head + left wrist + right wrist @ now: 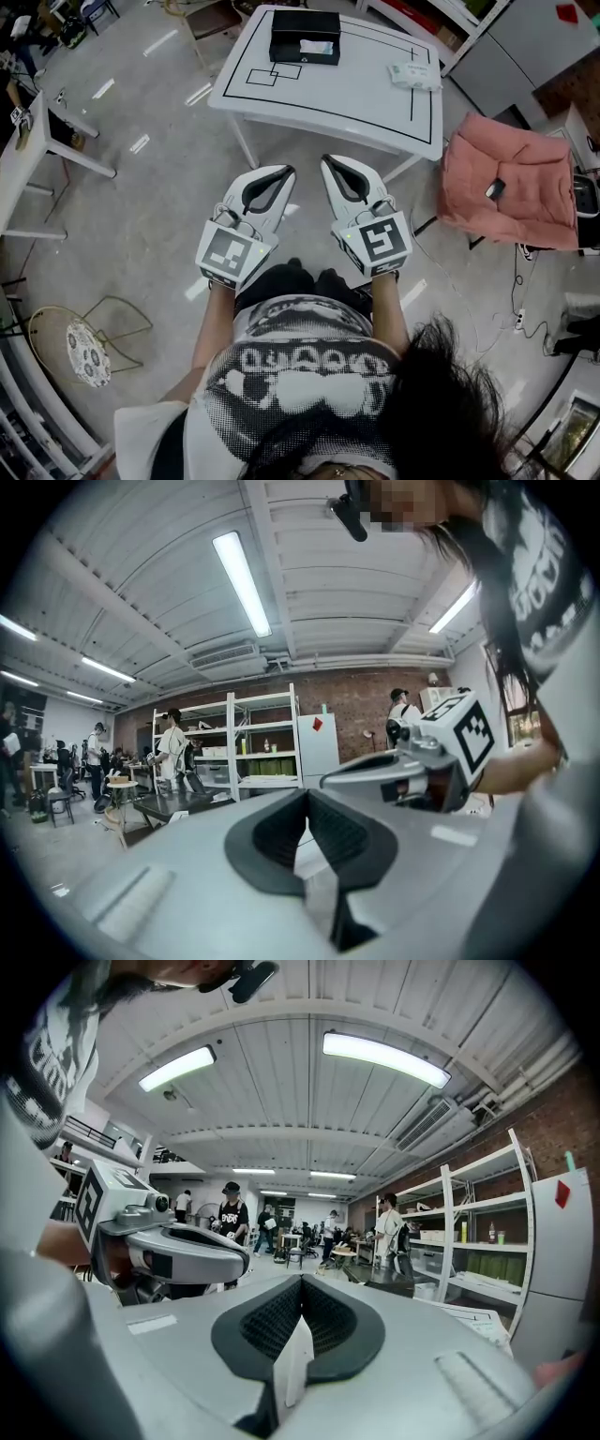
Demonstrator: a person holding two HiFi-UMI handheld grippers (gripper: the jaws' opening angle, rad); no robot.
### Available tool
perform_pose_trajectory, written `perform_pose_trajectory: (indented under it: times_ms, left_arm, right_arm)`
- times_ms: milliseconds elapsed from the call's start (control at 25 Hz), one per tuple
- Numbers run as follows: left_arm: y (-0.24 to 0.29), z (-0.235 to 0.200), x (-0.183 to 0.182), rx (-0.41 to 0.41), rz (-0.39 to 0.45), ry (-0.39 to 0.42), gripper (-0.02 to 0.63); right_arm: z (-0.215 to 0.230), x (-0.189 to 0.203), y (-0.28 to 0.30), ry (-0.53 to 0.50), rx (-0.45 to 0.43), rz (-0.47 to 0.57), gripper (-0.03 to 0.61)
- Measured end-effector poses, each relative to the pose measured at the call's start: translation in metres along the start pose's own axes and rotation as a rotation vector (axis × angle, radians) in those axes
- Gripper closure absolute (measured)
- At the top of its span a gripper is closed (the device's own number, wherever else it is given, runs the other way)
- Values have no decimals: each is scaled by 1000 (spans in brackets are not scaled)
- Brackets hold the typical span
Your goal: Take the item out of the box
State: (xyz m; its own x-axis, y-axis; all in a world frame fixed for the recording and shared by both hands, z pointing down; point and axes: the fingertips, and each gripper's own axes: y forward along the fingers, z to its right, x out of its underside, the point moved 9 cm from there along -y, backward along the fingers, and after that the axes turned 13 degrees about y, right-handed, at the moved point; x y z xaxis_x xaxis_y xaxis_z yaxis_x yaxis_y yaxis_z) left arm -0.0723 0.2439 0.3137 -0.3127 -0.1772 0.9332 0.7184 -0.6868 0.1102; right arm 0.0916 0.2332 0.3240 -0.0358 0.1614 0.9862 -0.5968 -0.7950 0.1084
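A black box (305,37) stands open at the far side of a white table (356,98) marked with black lines. A white item (316,47) lies inside the box. I hold both grippers side by side at waist height, well short of the table and pointing toward it. My left gripper (284,173) is shut with nothing between its jaws, and its pads (281,832) meet. My right gripper (330,161) is shut and empty too, with its pads (323,1316) touching. Both gripper views are tilted up at the ceiling, so neither shows the box.
A small white packet (414,75) lies at the table's right end. A pink-draped chair (511,178) with a black object (495,189) on it stands to the right. Another white table (28,150) is at left, a wire stool (86,349) at lower left. People (231,1218) and shelves (253,752) stand farther off.
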Motion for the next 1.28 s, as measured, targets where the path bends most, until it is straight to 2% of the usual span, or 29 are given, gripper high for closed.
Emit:
perform_pose_trajectory:
  times_ms: [400, 720, 1040, 1280]
  left_arm:
    - [-3, -19, 23, 38, -11, -30, 614]
    - [16, -30, 37, 47, -29, -59, 614]
    - [51, -64, 55, -16, -71, -59, 614]
    - [112, -105, 57, -58, -93, -55, 614]
  right_arm:
    - [-10, 11, 19, 9, 31, -41, 594]
    - [9, 15, 37, 15, 35, -80, 594]
    - [51, 17, 87, 16, -22, -88, 594]
    - [108, 1, 134, 10, -65, -83, 594]
